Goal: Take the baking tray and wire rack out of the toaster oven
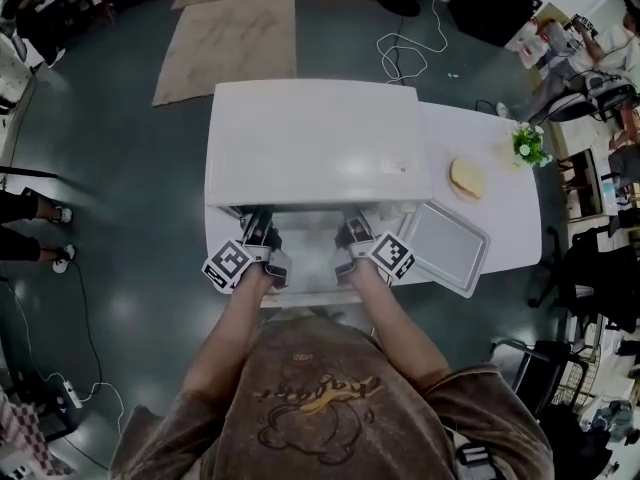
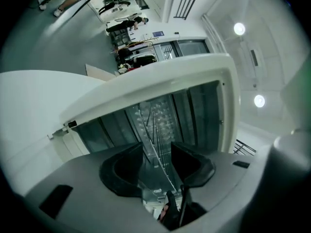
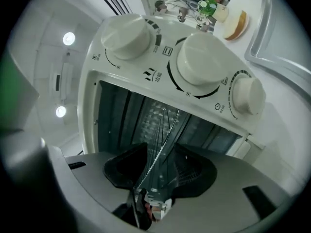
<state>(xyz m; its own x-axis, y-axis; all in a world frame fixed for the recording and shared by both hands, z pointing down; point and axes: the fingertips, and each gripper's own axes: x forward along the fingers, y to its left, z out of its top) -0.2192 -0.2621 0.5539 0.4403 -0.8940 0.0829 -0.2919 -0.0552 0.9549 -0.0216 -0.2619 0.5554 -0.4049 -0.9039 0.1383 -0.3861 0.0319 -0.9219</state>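
Observation:
The white toaster oven (image 1: 315,138) stands on a white table (image 1: 500,208) with its front opening toward me. Both grippers reach level into that opening. My left gripper (image 1: 258,220) is at its left side and my right gripper (image 1: 352,230) at its right. The wire rack (image 2: 154,130) lies inside the oven. Its front edge passes edge-on between the left gripper's (image 2: 156,161) jaws, with gaps on both sides. In the right gripper view the wire rack (image 3: 163,125) likewise runs between the open jaws of the right gripper (image 3: 160,166). The baking tray (image 1: 447,245) lies on the table right of the oven.
Three white knobs (image 3: 204,62) sit on the oven's control panel, just right of my right gripper. A slice of bread (image 1: 467,178) and a small potted plant (image 1: 527,145) are on the table's far right. Cables, cardboard and chairs lie on the floor around the table.

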